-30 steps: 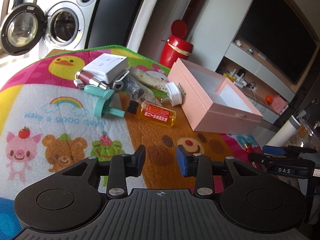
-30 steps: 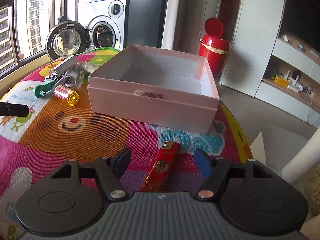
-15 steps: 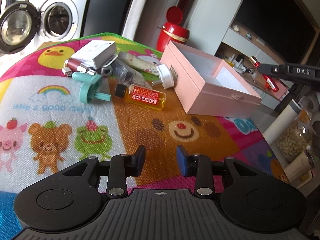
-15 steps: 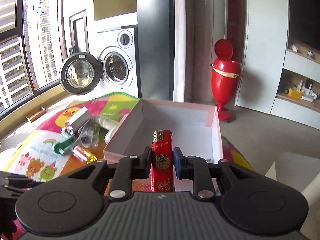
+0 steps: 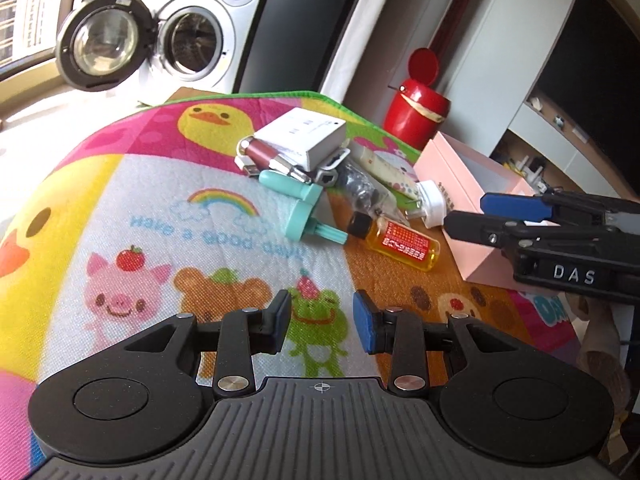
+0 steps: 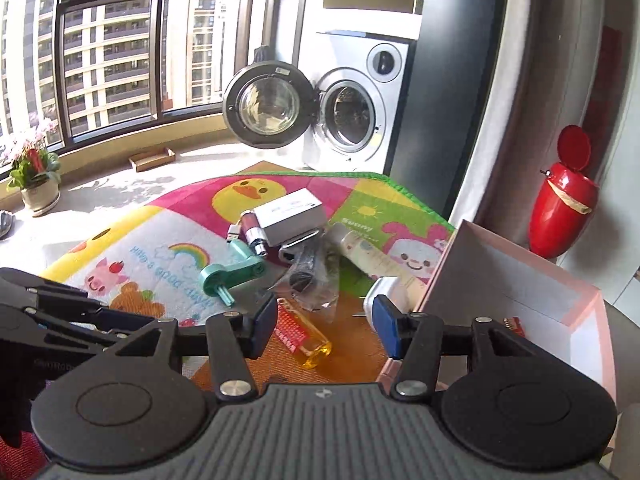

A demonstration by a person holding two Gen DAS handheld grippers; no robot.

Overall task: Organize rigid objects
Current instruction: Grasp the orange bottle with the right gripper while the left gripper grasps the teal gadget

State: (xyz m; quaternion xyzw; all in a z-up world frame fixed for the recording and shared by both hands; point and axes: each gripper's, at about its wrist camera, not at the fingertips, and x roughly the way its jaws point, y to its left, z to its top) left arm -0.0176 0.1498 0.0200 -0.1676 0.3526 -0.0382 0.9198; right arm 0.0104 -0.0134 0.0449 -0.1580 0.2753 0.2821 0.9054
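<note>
- Right gripper (image 6: 325,330), jaws parted and empty, hovers at the one pink box (image 6: 516,276); one red lighter (image 6: 513,325) lies inside.
- Left gripper (image 5: 322,322), also parted and empty, hangs over the cartoon mat (image 5: 152,216).
- One amber bottle (image 5: 394,244), one white carton (image 5: 304,138) and one teal crank (image 5: 304,208) sit in the pile just left of the box.

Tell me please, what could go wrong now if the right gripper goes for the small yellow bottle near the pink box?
1. The yellow bottle lies on its side close to the pink box, so the open right gripper may knock the box wall.
2. A clear wrapped item and a white-capped tube lie right beside it; the fingers may drag them along.
3. The left gripper is close by, so the two might collide.
</note>
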